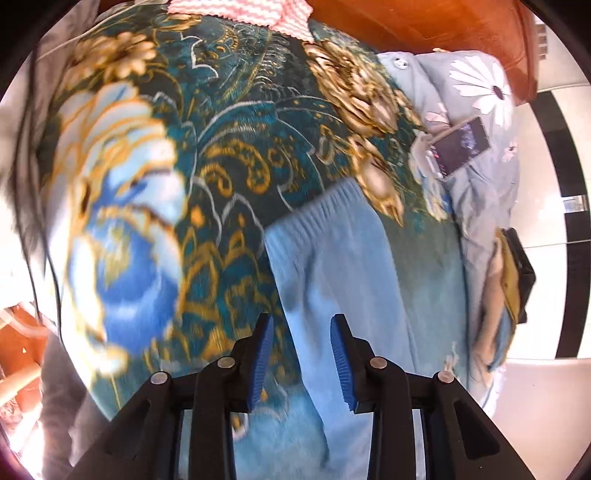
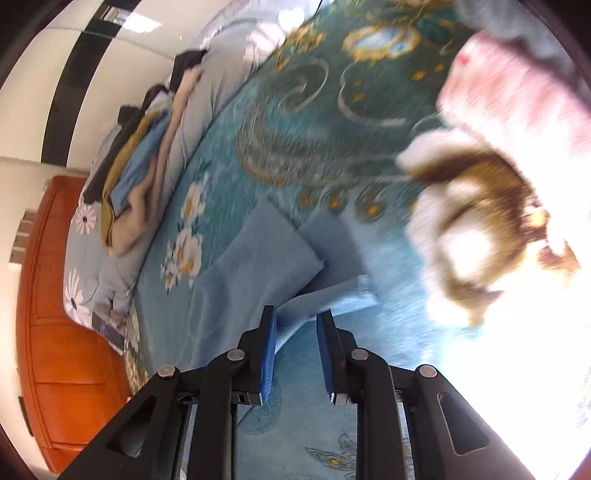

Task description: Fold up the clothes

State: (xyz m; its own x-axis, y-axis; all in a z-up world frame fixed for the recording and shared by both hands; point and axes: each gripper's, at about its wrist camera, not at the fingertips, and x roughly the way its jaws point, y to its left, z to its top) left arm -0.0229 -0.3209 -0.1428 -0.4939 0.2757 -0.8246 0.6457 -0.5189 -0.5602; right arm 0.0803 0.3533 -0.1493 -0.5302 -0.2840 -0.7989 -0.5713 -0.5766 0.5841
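A light blue knit garment with a ribbed hem (image 1: 332,266) lies spread on a bed covered by a teal blanket patterned with gold and blue flowers (image 1: 236,155). The left tongs (image 1: 302,363) hang just above the garment with their blue-padded jaws spread and nothing between them. In the right wrist view the same garment (image 2: 255,266) shows partly folded, one edge turned up right in front of the right tongs (image 2: 296,350); those jaws stand apart, and whether the cloth edge touches them is unclear through the blur. A pale grey-blue quilt printed with white daisies (image 1: 476,85) runs along the bed's side, carrying a dark phone-like slab (image 1: 463,147) and a stack of folded clothes in tan, mustard, blue and black (image 2: 144,162). An orange wooden headboard (image 2: 62,332) stands beyond. A pink-and-white zigzag cloth (image 1: 240,13) lies at the blanket's far edge.
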